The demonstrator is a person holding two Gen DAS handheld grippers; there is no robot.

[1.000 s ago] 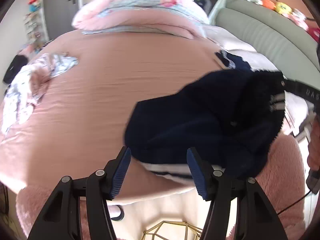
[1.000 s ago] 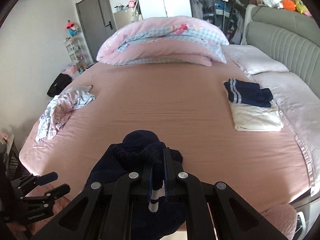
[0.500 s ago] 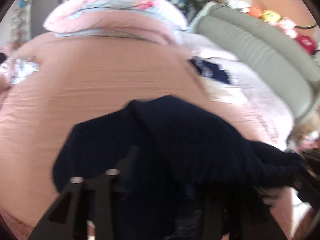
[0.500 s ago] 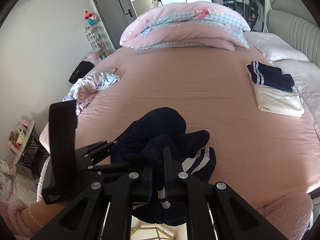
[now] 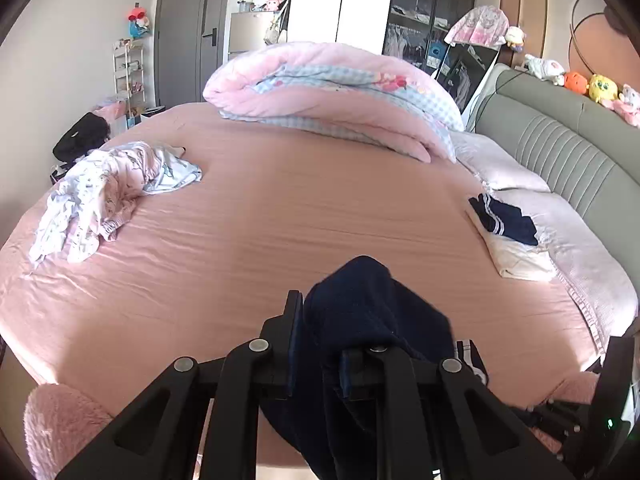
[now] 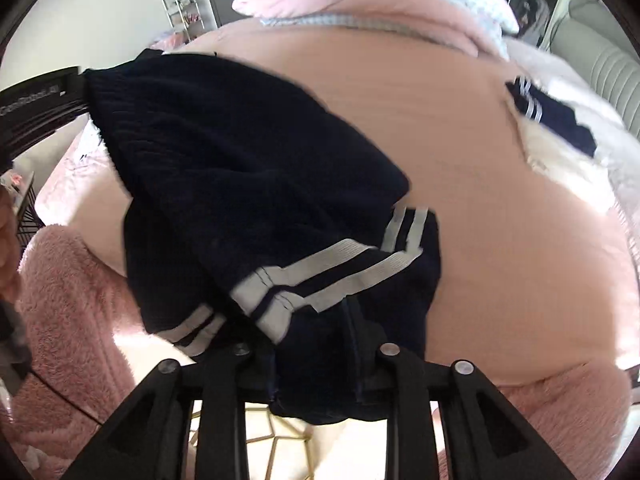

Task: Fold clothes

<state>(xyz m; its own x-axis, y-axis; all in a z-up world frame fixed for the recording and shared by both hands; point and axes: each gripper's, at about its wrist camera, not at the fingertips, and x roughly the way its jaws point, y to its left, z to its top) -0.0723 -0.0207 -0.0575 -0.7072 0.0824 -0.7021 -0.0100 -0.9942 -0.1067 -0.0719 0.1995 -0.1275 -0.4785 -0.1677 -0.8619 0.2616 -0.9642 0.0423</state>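
A bedroom, bed made up in pink

A rolled pink duvet (image 5: pixel 332 92) lies at the bed's (image 5: pixel 280 216) far end, plush toys (image 5: pixel 592 84) line the grey headboard (image 5: pixel 560 152), and a white shelf rack (image 5: pixel 128 76) stands beside the grey door (image 5: pixel 184 32).

This is a home bedroom. A wide bed (image 5: pixel 280 216) with a pink sheet fills the view, a folded pink quilt (image 5: pixel 332 88) lying at its far end and a padded grey-green headboard (image 5: pixel 560 148) along the right side. Plush toys (image 5: pixel 592 88) line the headboard's top, and a glass-fronted wardrobe (image 5: pixel 424 32) of hanging clothes and a grey door (image 5: pixel 188 28) stand behind.
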